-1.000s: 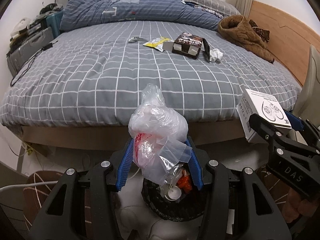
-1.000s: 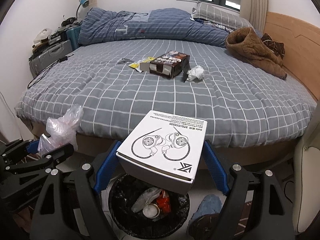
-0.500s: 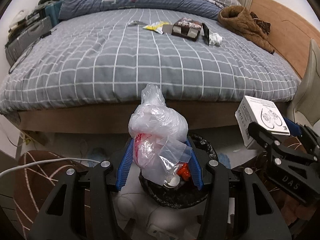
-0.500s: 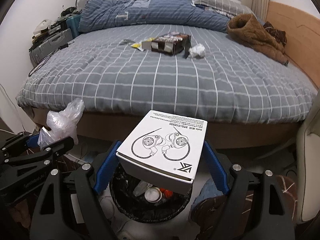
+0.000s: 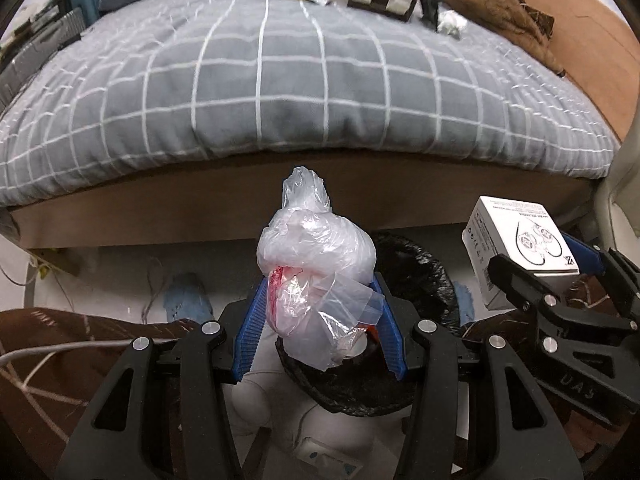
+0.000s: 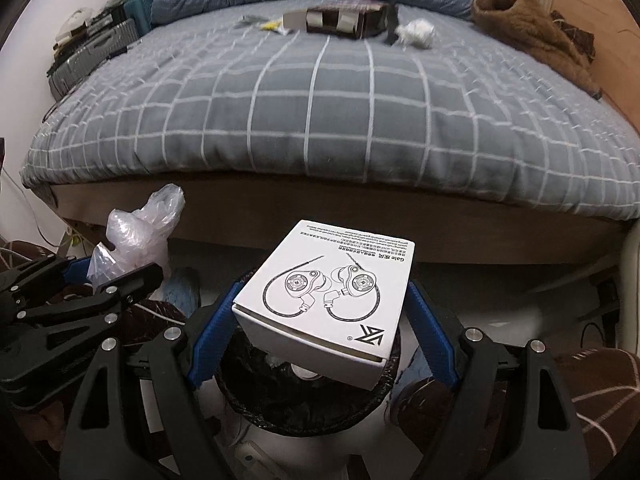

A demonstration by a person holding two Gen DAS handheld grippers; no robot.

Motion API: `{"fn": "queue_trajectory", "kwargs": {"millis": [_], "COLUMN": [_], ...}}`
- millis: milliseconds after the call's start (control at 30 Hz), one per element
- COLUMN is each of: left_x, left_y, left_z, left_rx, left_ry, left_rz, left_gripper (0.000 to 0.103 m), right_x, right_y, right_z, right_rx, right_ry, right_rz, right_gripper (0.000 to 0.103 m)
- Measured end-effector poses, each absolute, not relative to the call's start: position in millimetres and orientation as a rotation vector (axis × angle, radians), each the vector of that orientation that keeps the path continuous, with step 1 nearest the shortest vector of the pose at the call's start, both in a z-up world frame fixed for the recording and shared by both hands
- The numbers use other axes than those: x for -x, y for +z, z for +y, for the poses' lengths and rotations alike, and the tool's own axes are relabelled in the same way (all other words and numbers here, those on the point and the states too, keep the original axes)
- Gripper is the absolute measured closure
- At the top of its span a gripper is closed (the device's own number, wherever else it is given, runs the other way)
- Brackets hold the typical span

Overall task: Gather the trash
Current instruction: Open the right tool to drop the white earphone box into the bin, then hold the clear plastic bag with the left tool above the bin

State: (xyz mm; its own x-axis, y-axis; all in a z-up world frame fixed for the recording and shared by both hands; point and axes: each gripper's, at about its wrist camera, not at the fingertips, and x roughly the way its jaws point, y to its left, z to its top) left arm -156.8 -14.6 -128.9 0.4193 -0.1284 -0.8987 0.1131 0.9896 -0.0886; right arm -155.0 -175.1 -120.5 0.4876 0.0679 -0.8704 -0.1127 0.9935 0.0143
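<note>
My left gripper (image 5: 318, 320) is shut on a crumpled clear plastic bag (image 5: 316, 264) with a red mark, held above a black-lined trash bin (image 5: 416, 276) on the floor. My right gripper (image 6: 324, 320) is shut on a white earphone box (image 6: 332, 300), held over the same bin (image 6: 280, 404). The box also shows at the right of the left wrist view (image 5: 516, 248), and the bag at the left of the right wrist view (image 6: 136, 236). On the bed lie a dark carton (image 6: 344, 20), a crumpled white tissue (image 6: 416, 32) and a yellow wrapper (image 6: 272, 26).
A grey checked bed (image 6: 320, 112) fills the upper part of both views, its wooden frame (image 5: 200, 208) just behind the bin. A brown coat (image 6: 532, 32) lies at the bed's right. Suitcases (image 6: 92, 48) stand left of the bed. A brown rug (image 5: 60, 344) and cables cover the floor.
Both grippers have come down and tilted toward the floor, so the bed has risen in view and the bin sits closer under the bag and box. Both holds are unchanged.
</note>
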Motion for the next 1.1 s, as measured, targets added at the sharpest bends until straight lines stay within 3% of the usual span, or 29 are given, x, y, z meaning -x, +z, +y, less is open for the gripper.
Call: {"fn": "queue_trajectory", "kwargs": {"millis": [700,833,1100], "left_x": [123.4,123.4,123.5], "left_y": [-176.9,-175.5,-175.1], "left_z": [16.4,19.2,4.5], "left_rx": [0.054,0.065,0.054], "left_ry": [-0.088,-0.094,-0.131], "left_rz": [1.257,1.26,1.259], "left_gripper": [0.053,0.053,0.053], "right_x": [120.7,119.8,119.1], "right_y": [-175.0,-172.5,-162.9], "right_z": [-139.8,-138.6,-162.0], "right_rx": [0.066,0.083,0.062], "right_ry": [0.176,0.137,0.072], "right_rz": [1.201,1.184,1.152], "right_gripper": [0.024,0.012,0.008]}}
